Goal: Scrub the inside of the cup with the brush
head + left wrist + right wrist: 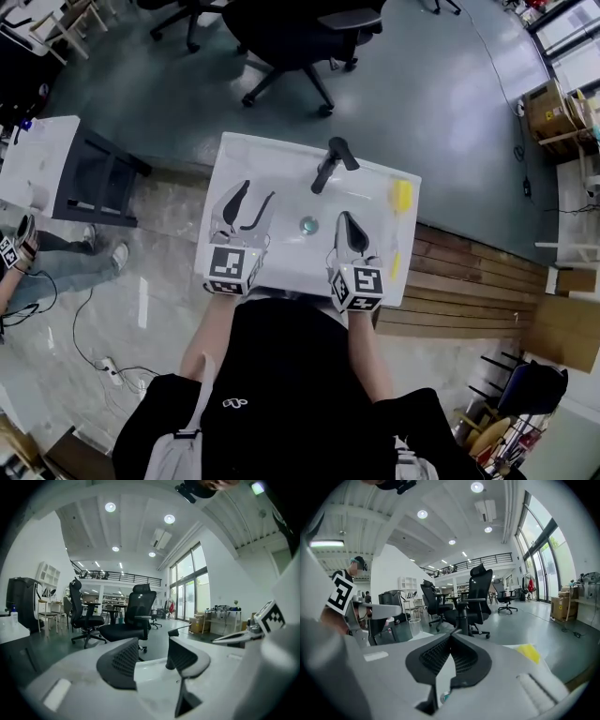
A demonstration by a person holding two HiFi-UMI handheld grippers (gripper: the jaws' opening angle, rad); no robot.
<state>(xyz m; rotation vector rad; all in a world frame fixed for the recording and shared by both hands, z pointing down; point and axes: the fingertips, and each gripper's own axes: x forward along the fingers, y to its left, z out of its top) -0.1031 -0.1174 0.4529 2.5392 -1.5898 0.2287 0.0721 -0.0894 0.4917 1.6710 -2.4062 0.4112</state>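
Note:
A yellow brush (402, 195) lies on the right rim of the white sink (281, 155), with its pale handle running toward me. The right gripper view shows the brush (528, 652) as a yellow patch at the right. No cup shows in any view. My left gripper (259, 190) hovers over the sink's left part, jaws apart and nothing between them (152, 660). My right gripper (345, 217) hangs over the basin's near right side, left of the brush, with its jaws shut and empty (451, 656).
A black faucet (330, 161) stands at the sink's far middle, and a drain (308, 225) sits in the basin between the grippers. Black office chairs (291, 42) stand on the grey floor beyond. A wooden slatted surface (469, 281) adjoins the sink at the right.

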